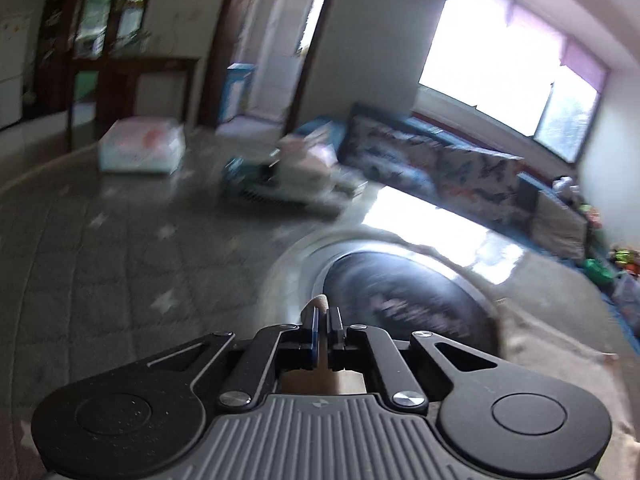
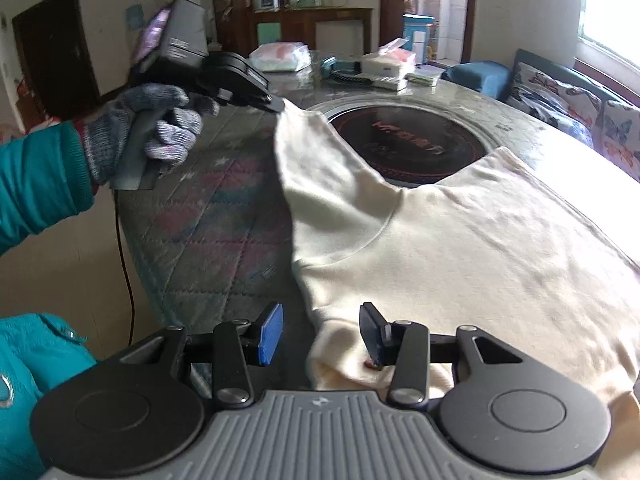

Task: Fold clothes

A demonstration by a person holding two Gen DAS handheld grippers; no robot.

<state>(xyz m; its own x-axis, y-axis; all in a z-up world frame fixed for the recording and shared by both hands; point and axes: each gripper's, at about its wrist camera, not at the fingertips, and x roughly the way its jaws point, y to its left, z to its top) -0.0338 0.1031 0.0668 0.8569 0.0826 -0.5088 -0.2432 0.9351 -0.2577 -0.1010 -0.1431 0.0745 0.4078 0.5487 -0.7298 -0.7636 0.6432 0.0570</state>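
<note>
A cream sweatshirt (image 2: 460, 248) lies spread on the round table. My left gripper (image 2: 276, 106) is shut on the end of its sleeve (image 2: 308, 140) and holds it raised above the table; in the left wrist view the left gripper (image 1: 323, 314) pinches a bit of cream cloth (image 1: 319, 303). My right gripper (image 2: 320, 334) is open, its jaws either side of the sweatshirt's near corner (image 2: 340, 360) at the table's front edge.
The table has a quilted grey cover (image 2: 208, 240) and a round black hob (image 2: 408, 140) in the middle. Tissue packs (image 2: 280, 56), boxes (image 2: 388, 66) and a comb lie at the far side. A butterfly-print sofa (image 2: 568, 100) stands to the right.
</note>
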